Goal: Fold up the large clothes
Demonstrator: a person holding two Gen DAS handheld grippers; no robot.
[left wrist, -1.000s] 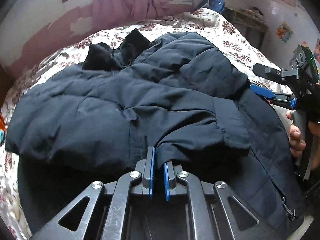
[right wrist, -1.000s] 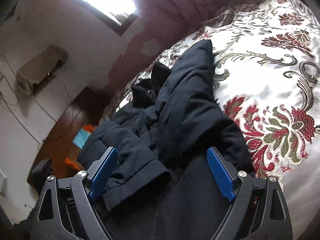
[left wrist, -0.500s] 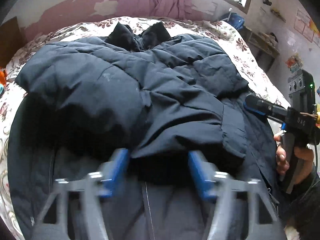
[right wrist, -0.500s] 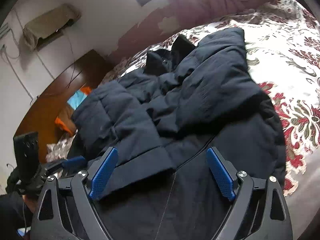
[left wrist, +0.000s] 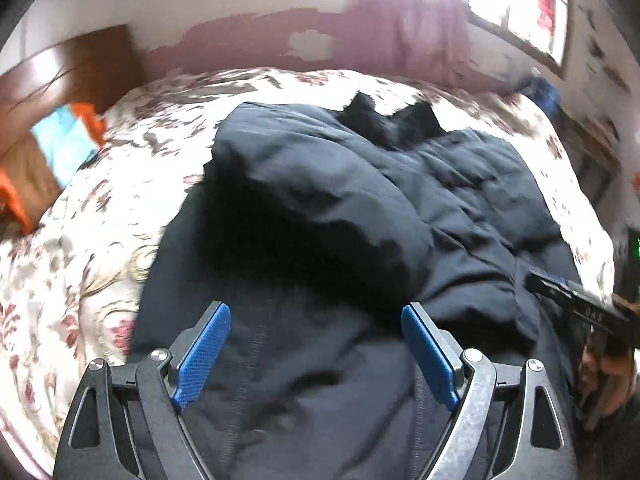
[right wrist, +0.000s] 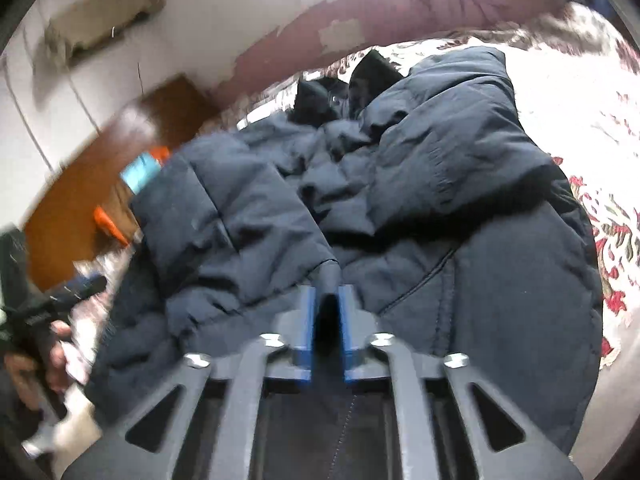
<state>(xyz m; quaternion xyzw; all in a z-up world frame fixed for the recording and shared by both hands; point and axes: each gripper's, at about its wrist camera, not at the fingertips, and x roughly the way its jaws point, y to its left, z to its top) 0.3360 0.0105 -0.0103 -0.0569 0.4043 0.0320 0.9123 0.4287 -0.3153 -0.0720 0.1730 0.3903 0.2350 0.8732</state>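
A large dark navy padded jacket (left wrist: 360, 208) lies on the bed with both sleeves folded in across its body. It also shows in the right wrist view (right wrist: 440, 168). My left gripper (left wrist: 316, 350) is open and empty, just above the jacket's lower part. My right gripper (right wrist: 326, 304) is shut on the cuff (right wrist: 326, 276) of the sleeve lying across the jacket's middle. The right gripper also shows at the right edge of the left wrist view (left wrist: 576, 308). The left gripper shows at the left edge of the right wrist view (right wrist: 76, 286).
The bed has a white bedspread with a red flower pattern (left wrist: 88, 248). A brown wooden headboard (right wrist: 80, 200) with orange and blue items (left wrist: 68, 144) stands to the left. A pink curtain (left wrist: 408, 28) hangs under a window on the far wall.
My left gripper has let go of the sleeve cuff, opened and drawn back to the left. My right gripper has moved in over the jacket and shut on the cuff.
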